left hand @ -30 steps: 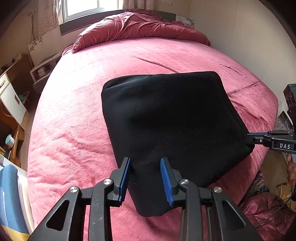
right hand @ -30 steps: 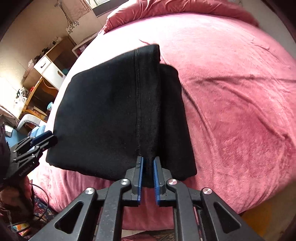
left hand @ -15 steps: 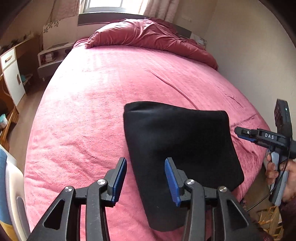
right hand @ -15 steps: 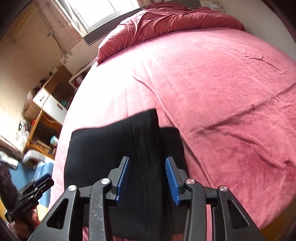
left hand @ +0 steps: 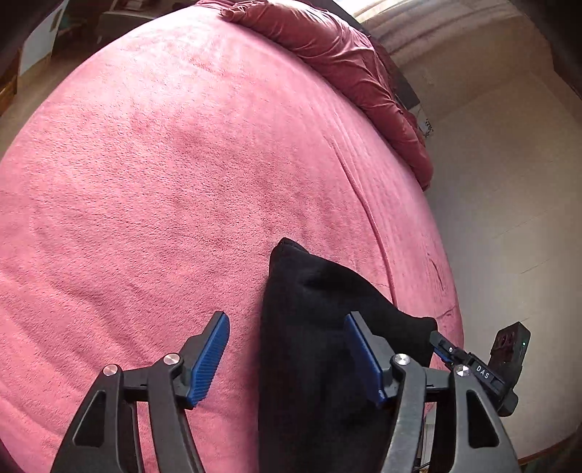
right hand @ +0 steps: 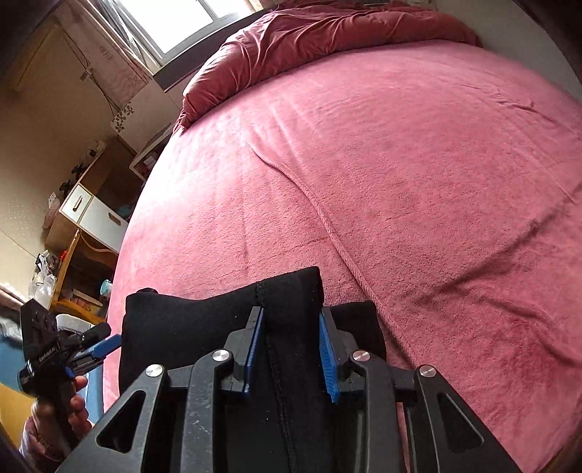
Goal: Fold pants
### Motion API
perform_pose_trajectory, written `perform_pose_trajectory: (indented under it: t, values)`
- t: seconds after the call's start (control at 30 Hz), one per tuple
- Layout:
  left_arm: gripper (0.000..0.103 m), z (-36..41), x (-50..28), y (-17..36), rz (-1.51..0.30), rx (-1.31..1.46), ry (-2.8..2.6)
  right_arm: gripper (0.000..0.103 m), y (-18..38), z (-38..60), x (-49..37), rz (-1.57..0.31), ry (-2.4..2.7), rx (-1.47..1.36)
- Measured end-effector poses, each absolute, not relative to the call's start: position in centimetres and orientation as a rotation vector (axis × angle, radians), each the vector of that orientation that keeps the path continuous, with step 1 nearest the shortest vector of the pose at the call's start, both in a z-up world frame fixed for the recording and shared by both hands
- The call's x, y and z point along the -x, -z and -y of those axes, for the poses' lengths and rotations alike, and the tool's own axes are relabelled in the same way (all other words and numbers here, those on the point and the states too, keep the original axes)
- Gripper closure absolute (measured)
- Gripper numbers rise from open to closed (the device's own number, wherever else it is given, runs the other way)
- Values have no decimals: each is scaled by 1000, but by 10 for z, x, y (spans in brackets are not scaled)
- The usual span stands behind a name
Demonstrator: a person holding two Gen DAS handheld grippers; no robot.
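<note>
Nearest in the left wrist view, the left gripper [left hand: 287,358] hangs over the bed's near edge with its blue pads set wide; its jaws have just been opening. The folded black pants [left hand: 313,338] lie partly between them, their left edge apart from the left pad; the right pad overlaps the cloth, contact unclear.

In the right wrist view, the right gripper [right hand: 291,354] has its pads set narrow on either side of a raised, seamed fold of the pants [right hand: 203,327]; its jaws have just been closing. The cloth fills the gap, but whether the pads press it cannot be told.

The pants sit at the near edge of the pink bed [right hand: 400,163]. At far left a hand [right hand: 78,407] holds the left gripper [right hand: 105,345] beside the pants.

Farther off, a crumpled red duvet [right hand: 327,32] lies at the bed's head below a window [right hand: 178,18]. A wooden cabinet [right hand: 91,214] stands left of the bed.
</note>
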State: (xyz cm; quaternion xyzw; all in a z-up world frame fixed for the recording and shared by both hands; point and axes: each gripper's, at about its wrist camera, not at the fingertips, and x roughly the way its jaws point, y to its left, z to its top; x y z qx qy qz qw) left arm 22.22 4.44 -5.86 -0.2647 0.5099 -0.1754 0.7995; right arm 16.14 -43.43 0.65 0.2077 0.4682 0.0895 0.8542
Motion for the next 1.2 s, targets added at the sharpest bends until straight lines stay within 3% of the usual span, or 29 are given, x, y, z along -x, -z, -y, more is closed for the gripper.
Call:
perform_pose_trajectory:
  t: [0.1, 0.2, 0.23, 0.3, 0.43, 0.7, 0.77, 0.9, 0.97, 1.0, 1.03, 1.07, 1.1, 1.2]
  values:
    - [36, -35, -238, 71, -1138, 592, 402, 92, -7, 435, -159, -981, -180, -411]
    - [40, -26, -247, 84, -1195, 632, 431, 97, -7, 436, -158, -979, -175, -388]
    - [51, -22, -247, 84, -1191, 629, 446, 98, -7, 436, -158, -979, -170, -377]
    - [61, -16, -244, 76, -1166, 583, 434, 99, -10, 434, -158, -969, -162, -355]
    - [70, 4, -230, 57, -1076, 433, 360, 100, -14, 428, -159, -944, -135, -287]
    - [66, 57, -225, 78, -1029, 71, 152, 100, 27, 409, -177, -1008, -23, -145]
    - [57, 54, -224, 74, -1032, 67, 139, 99, 26, 408, -179, -1013, -16, -130]
    - [51, 41, -216, 58, -1030, 101, 113, 96, 22, 413, -175, -995, -30, -156]
    - [49, 34, -205, 48, -1008, 91, 87, 92, 16, 418, -170, -980, -36, -183]
    - [45, 31, -198, 44, -996, 86, 87, 83, 13, 421, -166, -968, -40, -198]
    - [38, 25, -188, 40, -985, 90, 95, 67, 9, 423, -162, -959, -43, -208]
    - [31, 21, -180, 36, -974, 100, 113, 57, 6, 426, -157, -951, -48, -221]
    - [29, 23, -175, 34, -961, 106, 134, 43, 3, 430, -153, -944, -67, -245]
    - [24, 26, -156, 31, -939, 86, 167, 39, 2, 439, -137, -950, -143, -319]
